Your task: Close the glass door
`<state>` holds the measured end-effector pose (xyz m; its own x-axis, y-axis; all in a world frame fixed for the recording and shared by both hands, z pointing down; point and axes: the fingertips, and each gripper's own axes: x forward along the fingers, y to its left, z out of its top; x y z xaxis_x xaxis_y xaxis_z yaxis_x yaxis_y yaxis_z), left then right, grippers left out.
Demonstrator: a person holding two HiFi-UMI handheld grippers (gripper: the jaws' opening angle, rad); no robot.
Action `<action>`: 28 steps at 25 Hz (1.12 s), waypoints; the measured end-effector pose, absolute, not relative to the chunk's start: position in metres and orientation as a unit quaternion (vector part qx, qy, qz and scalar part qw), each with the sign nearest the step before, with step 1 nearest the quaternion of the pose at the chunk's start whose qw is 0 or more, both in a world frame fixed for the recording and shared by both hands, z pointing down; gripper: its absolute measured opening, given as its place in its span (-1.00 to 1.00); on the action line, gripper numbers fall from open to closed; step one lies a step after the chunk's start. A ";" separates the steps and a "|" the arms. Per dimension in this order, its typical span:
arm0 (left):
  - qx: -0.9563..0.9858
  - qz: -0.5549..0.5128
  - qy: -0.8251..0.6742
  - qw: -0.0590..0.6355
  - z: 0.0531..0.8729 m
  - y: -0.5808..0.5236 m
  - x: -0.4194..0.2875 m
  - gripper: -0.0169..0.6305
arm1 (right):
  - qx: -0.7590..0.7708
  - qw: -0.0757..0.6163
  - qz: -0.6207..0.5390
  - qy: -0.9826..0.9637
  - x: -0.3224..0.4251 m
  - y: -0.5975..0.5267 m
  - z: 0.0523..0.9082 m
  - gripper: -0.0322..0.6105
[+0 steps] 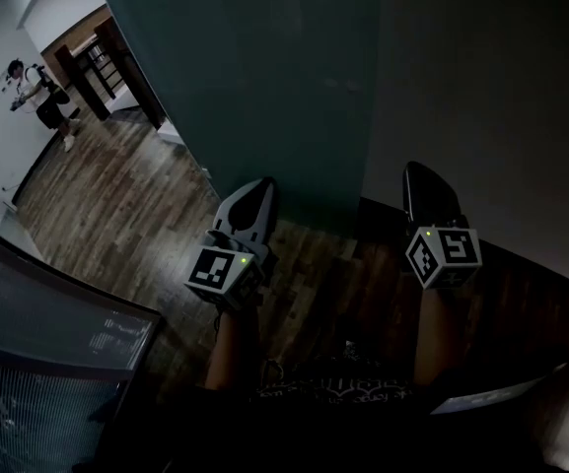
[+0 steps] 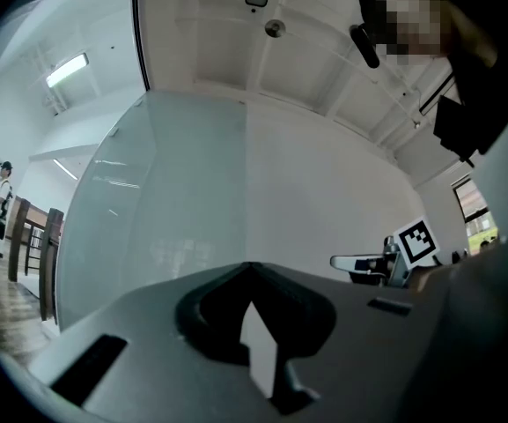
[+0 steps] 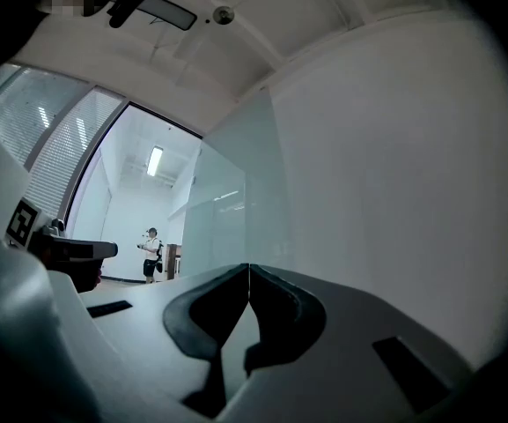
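Observation:
The glass door [image 1: 254,77] is a tall frosted teal panel straight ahead, standing at an angle beside the white wall [image 1: 481,97]. It also fills the middle of the left gripper view as the glass door [image 2: 165,192] and shows left of centre in the right gripper view as the glass door [image 3: 236,210]. My left gripper [image 1: 261,183] points at the door's lower part, jaws together and empty, short of the glass. My right gripper [image 1: 417,168] points at the dark base of the wall right of the door, also shut and empty. Tips meet in both gripper views [image 2: 249,265] [image 3: 249,267].
Wooden floor [image 1: 116,215] runs off to the upper left past the door's edge. A person [image 1: 42,92] stands far down there near dark wooden shelving [image 1: 102,62]. A curved dark panel [image 1: 47,363] stands at my lower left.

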<state>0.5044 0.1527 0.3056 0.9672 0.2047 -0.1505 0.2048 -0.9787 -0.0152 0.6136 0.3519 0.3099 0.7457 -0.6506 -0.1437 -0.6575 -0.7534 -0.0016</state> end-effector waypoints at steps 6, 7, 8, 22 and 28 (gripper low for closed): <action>0.993 -0.077 0.085 -0.001 0.302 0.141 0.565 -0.94 | -0.926 0.022 0.061 0.372 0.682 0.336 0.310 -0.89; 0.993 -0.077 0.084 -0.002 0.302 0.140 0.577 -0.94 | -0.925 0.023 0.061 0.374 0.693 0.334 0.309 -0.89; 0.993 -0.077 0.084 -0.002 0.301 0.140 0.587 -0.94 | -0.924 0.023 0.062 0.375 0.704 0.332 0.308 -0.89; 0.997 -0.072 0.035 -0.008 0.300 0.104 0.674 -0.94 | -0.907 0.027 0.046 0.418 0.822 0.291 0.313 -0.78; 0.998 -0.063 0.018 -0.012 0.309 0.094 0.684 -0.94 | -0.898 0.018 0.027 0.439 0.858 0.271 0.329 -0.61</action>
<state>0.6837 0.0939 0.3085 0.9914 0.0375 -0.1253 0.0344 -0.9990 -0.0270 0.8583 0.2714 0.3287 0.6128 -0.7876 -0.0649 -0.7896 -0.6136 -0.0079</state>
